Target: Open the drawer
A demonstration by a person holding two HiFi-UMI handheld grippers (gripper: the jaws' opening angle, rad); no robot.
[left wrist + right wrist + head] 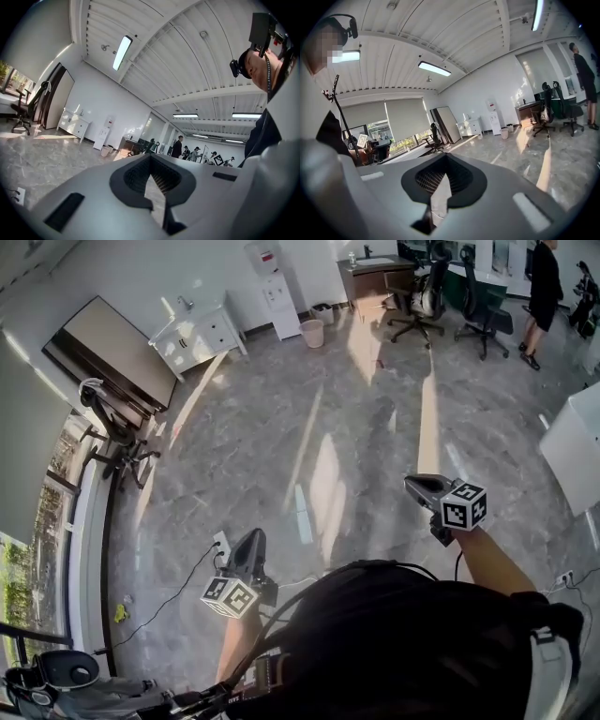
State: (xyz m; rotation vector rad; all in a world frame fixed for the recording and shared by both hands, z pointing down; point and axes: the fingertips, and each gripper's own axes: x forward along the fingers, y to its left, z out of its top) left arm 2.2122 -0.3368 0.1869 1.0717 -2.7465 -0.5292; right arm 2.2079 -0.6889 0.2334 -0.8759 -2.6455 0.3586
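Observation:
A white cabinet with drawers (202, 337) stands against the far wall, several paces away across the marble floor; it also shows small in the left gripper view (75, 125) and the right gripper view (472, 126). Its drawers look closed. My left gripper (248, 554) is held low at the left, jaws together and empty (151, 161). My right gripper (422, 488) is held out at the right, also shut with nothing in it (446, 161). Neither gripper is near any furniture.
A water dispenser (277, 296) and a bin (312, 333) stand right of the cabinet. A wooden desk (375, 277), office chairs (427, 301) and a standing person (542, 292) are at the back right. A white counter (577, 442) is at the right edge, a chair (112, 432) at the left.

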